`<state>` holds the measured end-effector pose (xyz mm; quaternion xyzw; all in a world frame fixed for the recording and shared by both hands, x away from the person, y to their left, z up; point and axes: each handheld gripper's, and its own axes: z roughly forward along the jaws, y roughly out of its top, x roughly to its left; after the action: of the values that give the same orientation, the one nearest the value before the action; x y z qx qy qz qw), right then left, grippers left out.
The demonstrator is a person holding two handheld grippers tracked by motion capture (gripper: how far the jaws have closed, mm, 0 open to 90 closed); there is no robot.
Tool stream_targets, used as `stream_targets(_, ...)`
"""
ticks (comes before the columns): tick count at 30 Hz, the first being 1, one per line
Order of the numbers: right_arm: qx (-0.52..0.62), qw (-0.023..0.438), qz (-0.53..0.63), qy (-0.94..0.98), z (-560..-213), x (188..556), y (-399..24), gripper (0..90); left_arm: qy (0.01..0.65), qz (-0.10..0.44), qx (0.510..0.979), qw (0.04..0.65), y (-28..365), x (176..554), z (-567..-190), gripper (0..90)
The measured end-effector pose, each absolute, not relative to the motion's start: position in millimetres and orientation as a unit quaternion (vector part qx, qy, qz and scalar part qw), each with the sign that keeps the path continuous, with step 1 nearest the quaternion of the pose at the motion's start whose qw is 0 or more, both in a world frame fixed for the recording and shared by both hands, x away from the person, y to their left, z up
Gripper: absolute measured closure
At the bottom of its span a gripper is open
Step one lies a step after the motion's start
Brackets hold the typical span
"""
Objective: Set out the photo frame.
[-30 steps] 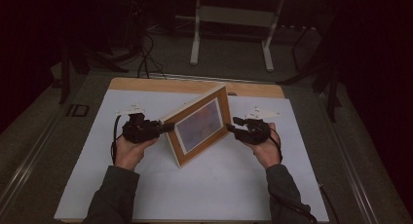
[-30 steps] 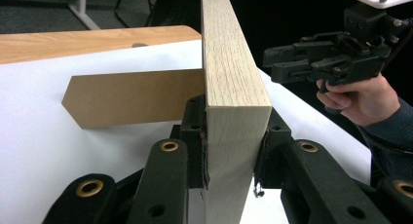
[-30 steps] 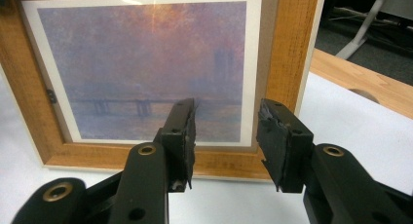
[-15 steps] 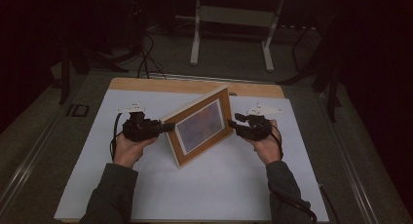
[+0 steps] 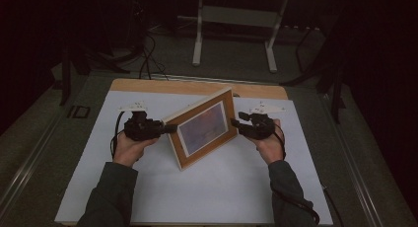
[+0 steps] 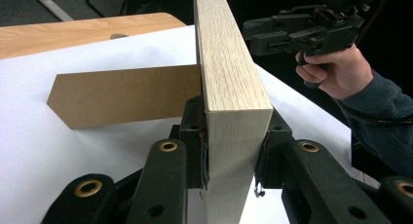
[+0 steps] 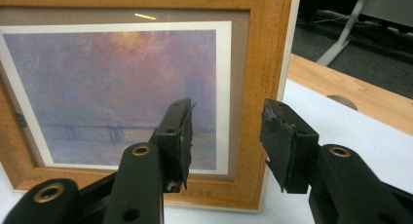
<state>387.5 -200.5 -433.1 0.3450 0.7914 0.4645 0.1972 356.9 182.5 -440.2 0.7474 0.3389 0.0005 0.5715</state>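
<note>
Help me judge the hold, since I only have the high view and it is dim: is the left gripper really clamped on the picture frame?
Observer: Yes. In the left gripper view, the left gripper has its fingers pressed on both faces of the picture frame at its wooden edge.
Operator: And the right one?
Observer: The right gripper is open. Its jaws have just been opening, and the frame's side shows in the gap between them with neither pad on it.
Operator: Anything behind the frame?
Observer: A brown cardboard stand is swung out from its back, over the white sheet.
</note>
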Motion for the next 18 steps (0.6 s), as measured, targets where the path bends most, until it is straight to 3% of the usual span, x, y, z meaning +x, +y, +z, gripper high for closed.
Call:
stream_targets(11,0.346,0.203,0.460,0.792,-430,393,-202,52.5,0.323,-0.016,0.752,0.575,185,364,-442,71.4)
stream_targets(18,0.339,0.199,0.463,0.795,-427,397,-201,45.6,0.307,-0.029,0.760,0.572,185,370,-441,71.1)
